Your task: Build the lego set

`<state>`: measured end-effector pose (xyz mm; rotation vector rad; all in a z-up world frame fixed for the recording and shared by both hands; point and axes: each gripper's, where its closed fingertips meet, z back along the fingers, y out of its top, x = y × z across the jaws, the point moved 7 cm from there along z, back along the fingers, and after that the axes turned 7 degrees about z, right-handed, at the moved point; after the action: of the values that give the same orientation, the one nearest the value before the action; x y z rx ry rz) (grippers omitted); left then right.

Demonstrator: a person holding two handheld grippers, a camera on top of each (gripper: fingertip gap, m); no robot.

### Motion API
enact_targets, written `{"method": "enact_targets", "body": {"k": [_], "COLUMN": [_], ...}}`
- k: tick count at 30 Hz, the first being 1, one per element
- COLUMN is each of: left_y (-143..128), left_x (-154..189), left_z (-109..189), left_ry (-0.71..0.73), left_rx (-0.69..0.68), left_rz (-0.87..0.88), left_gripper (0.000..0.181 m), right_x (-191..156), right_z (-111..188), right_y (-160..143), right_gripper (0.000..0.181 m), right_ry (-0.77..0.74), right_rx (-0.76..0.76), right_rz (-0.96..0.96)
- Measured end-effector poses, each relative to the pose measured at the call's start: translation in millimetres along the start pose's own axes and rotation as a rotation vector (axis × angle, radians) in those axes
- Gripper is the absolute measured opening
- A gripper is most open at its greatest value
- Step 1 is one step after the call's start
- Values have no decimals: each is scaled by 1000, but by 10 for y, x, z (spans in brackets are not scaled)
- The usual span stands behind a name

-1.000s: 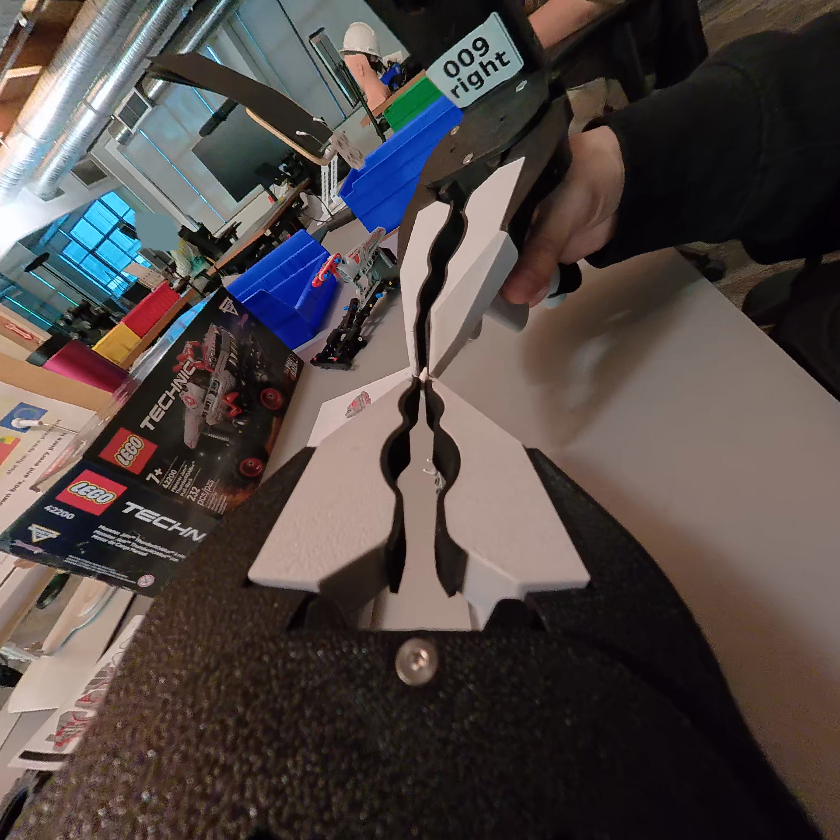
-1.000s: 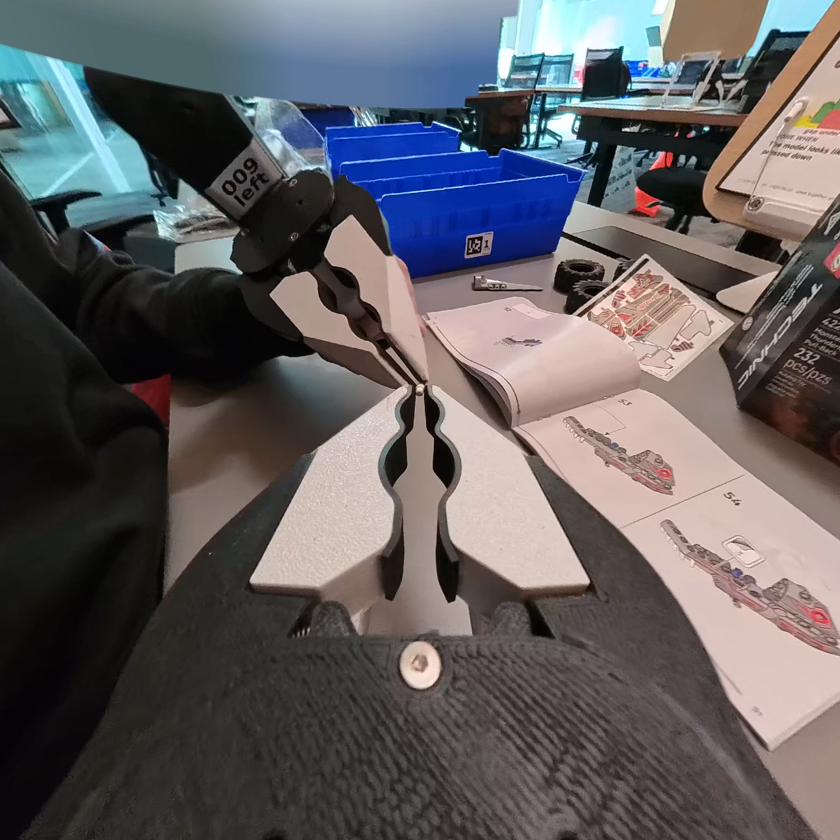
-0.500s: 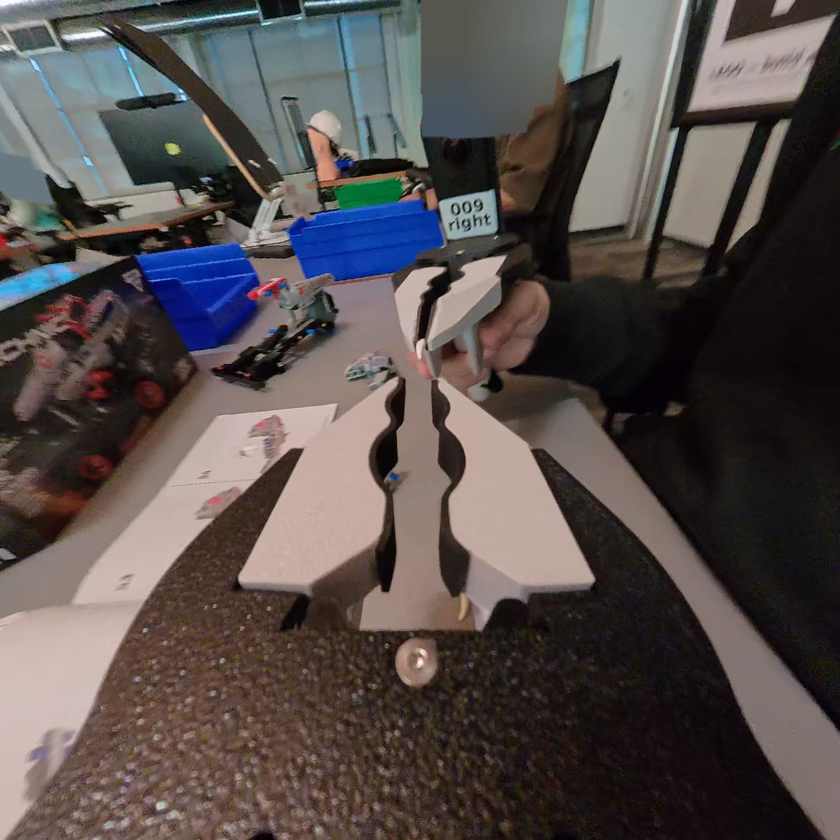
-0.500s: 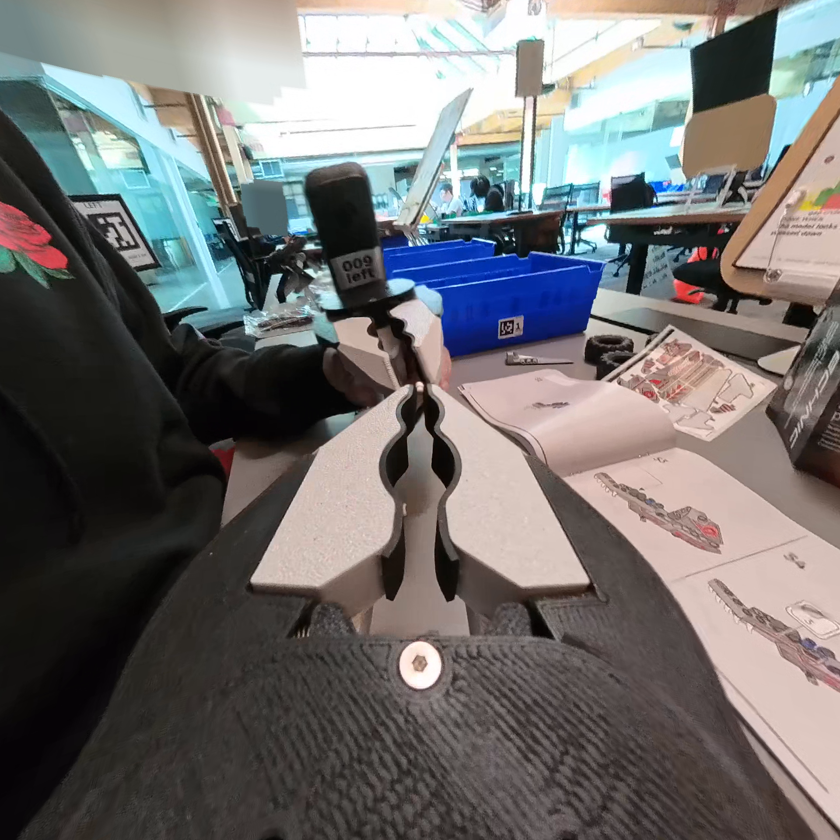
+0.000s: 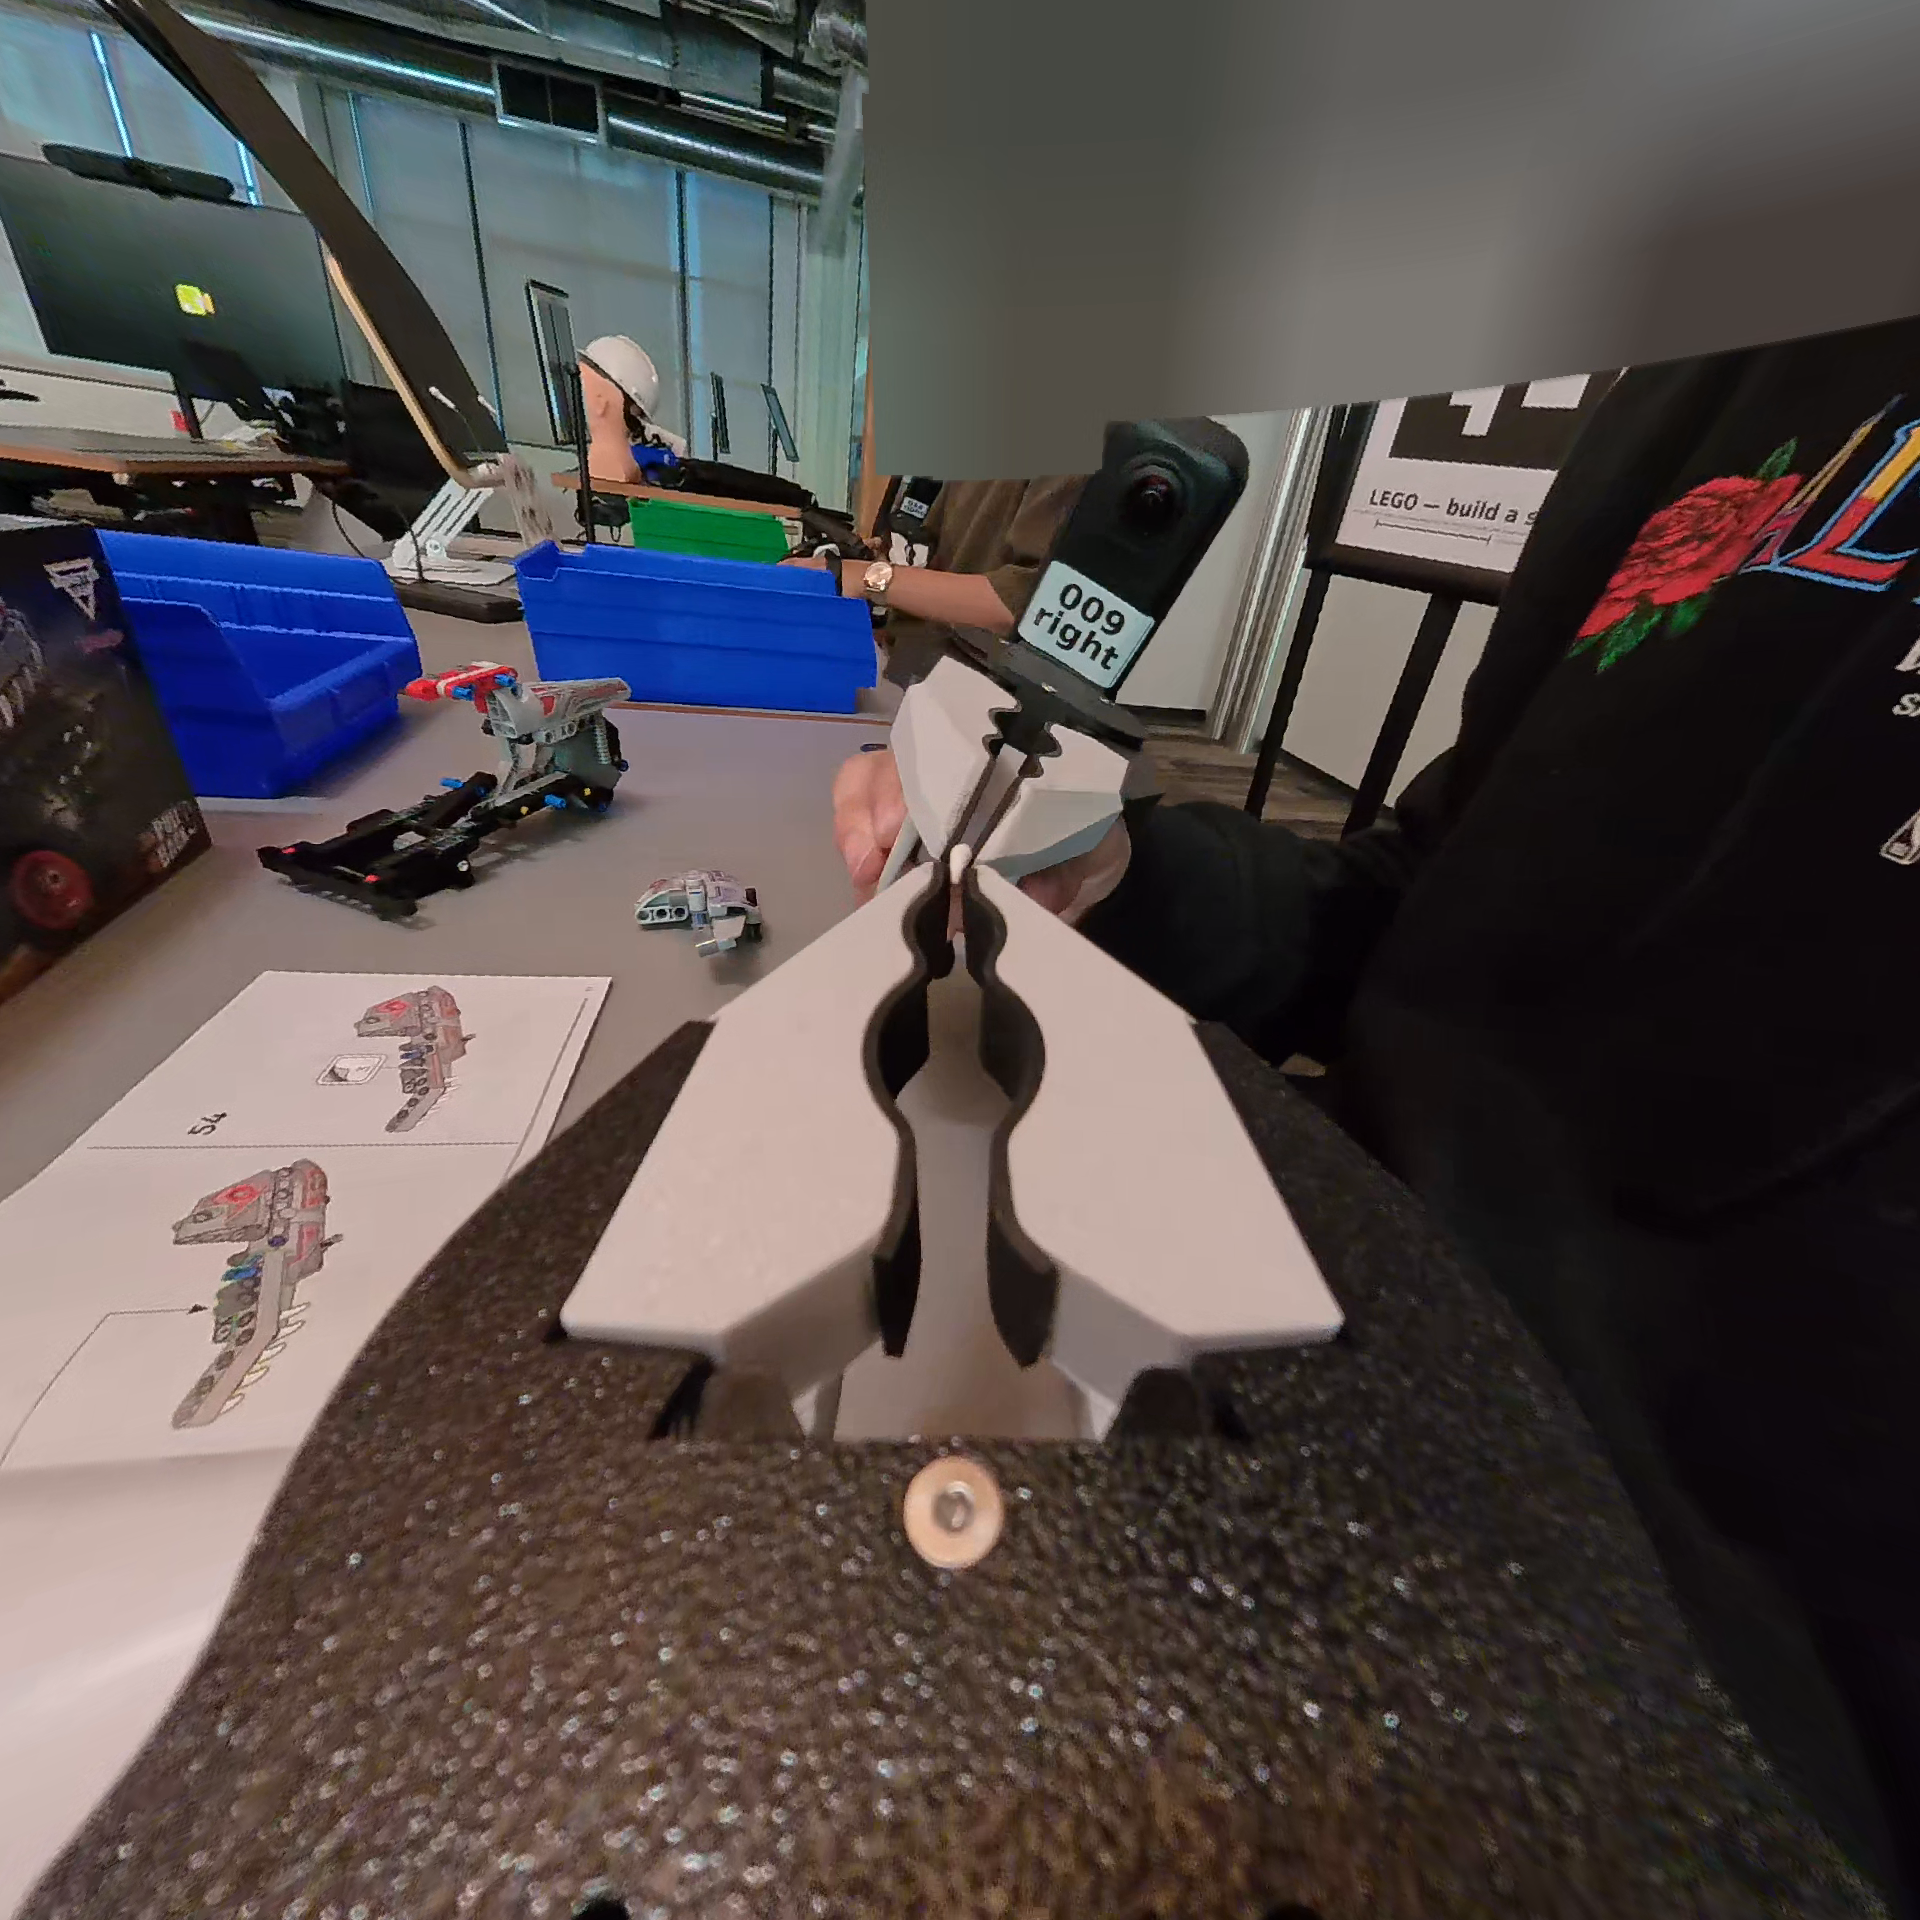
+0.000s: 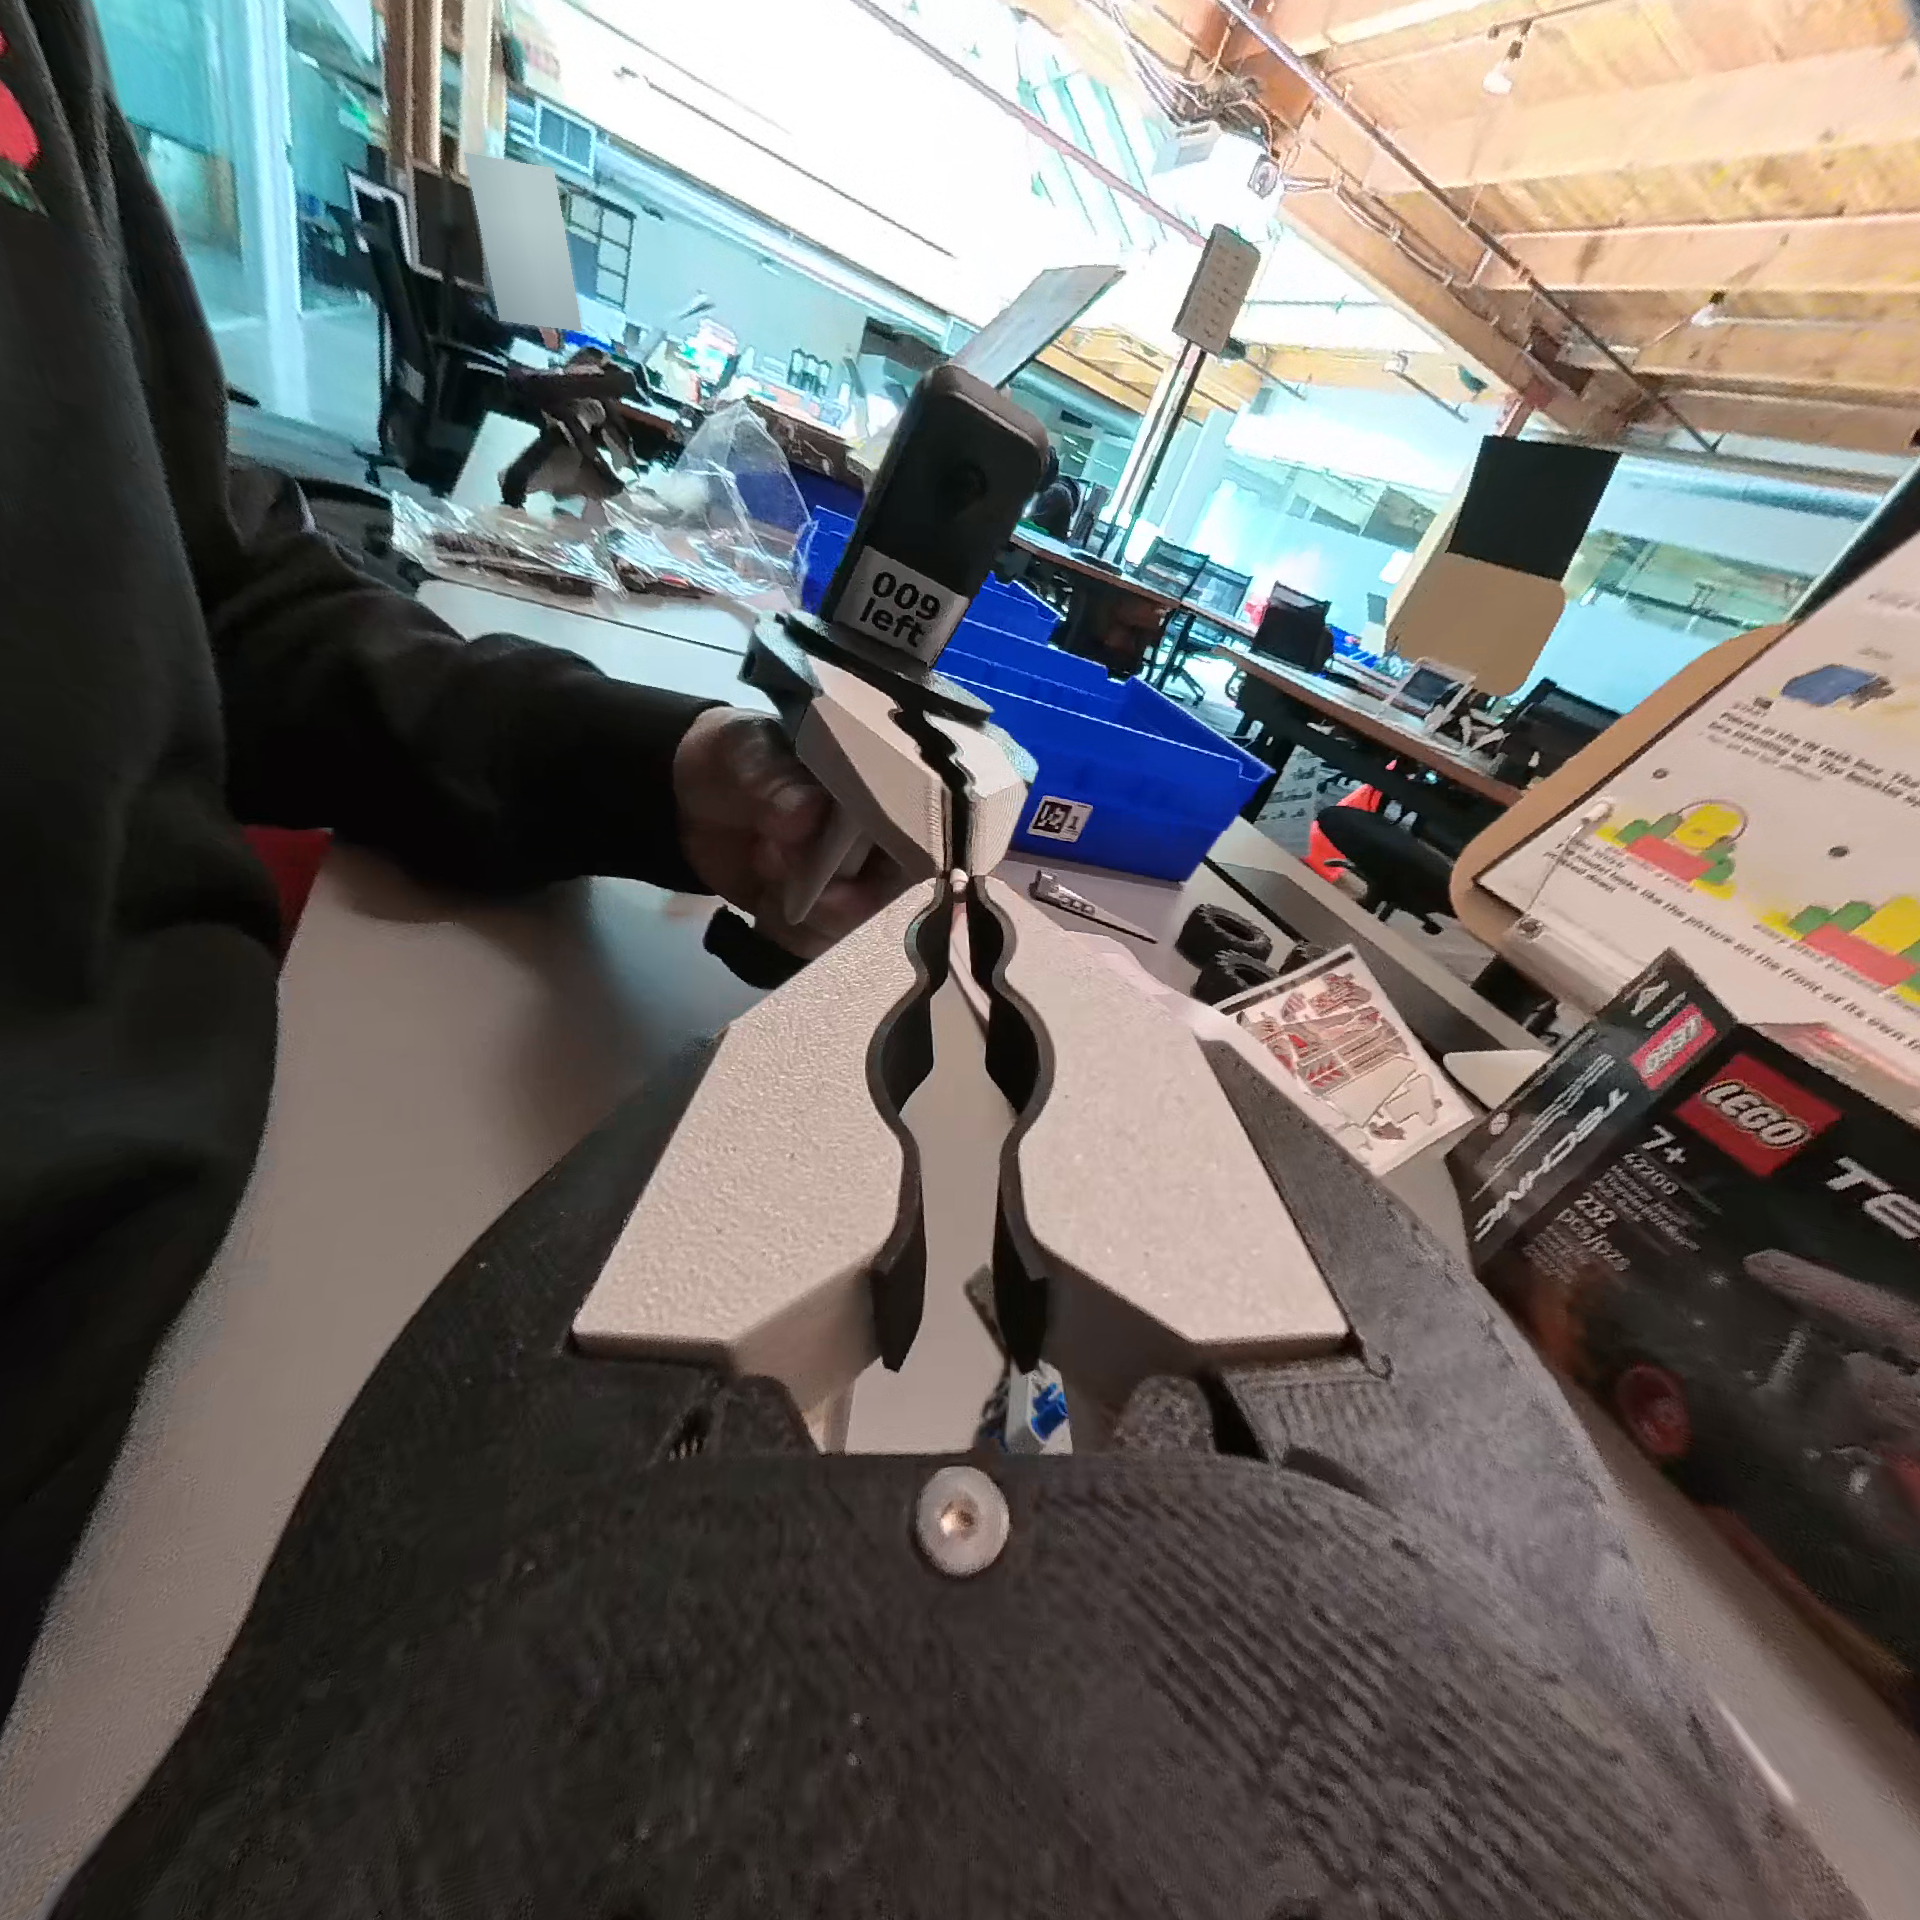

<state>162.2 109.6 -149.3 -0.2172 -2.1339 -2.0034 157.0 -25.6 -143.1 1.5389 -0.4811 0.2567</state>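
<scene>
My left gripper (image 5: 956, 883) and right gripper (image 6: 958, 888) meet tip to tip above the grey table (image 5: 727, 790). A small white lego piece (image 5: 958, 860) sits pinched where the tips touch; it also shows in the right wrist view (image 6: 958, 883). Both pairs of jaws are closed on it. The right gripper (image 5: 961, 844) shows ahead in the left wrist view, and the left gripper (image 6: 956, 864) in the right wrist view. A black chassis build (image 5: 447, 821) and a small grey sub-assembly (image 5: 701, 904) lie on the table to the left.
An open instruction booklet (image 5: 312, 1143), two blue bins (image 5: 696, 634) (image 5: 270, 655) and the set's box (image 6: 1714, 1195) are on the table. A sticker sheet (image 6: 1340, 1049), black tyres (image 6: 1231, 940) and a grey part (image 6: 1081, 904) lie near another blue bin (image 6: 1122, 769). A sloped display board (image 6: 1714, 810) stands far right. My two grippers' fingertips are within a few centimetres of each other.
Half a second ago the grippers were apart, my left slightly open and the right holding the white piece. They have come together again and my left has shut on it.
</scene>
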Motion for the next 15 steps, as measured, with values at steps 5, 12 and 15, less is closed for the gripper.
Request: {"method": "enact_targets", "body": {"k": [5,12,15], "left_y": [-14,-39,-62], "left_x": [-7,-61,-107], "left_z": [8,7,14], "left_ry": [-15,-13,38], "left_rx": [-8,-36,-66], "left_rz": [30,112,102], "left_gripper": [2,0,0], "right_x": [-25,-38,-26], "right_z": [-6,-13,-31], "right_y": [-13,-51,-101], "right_gripper": [2,1,1], "right_ry": [-14,-33,-49], "right_rx": [-25,-85,-132], "right_rz": [55,119,106]}}
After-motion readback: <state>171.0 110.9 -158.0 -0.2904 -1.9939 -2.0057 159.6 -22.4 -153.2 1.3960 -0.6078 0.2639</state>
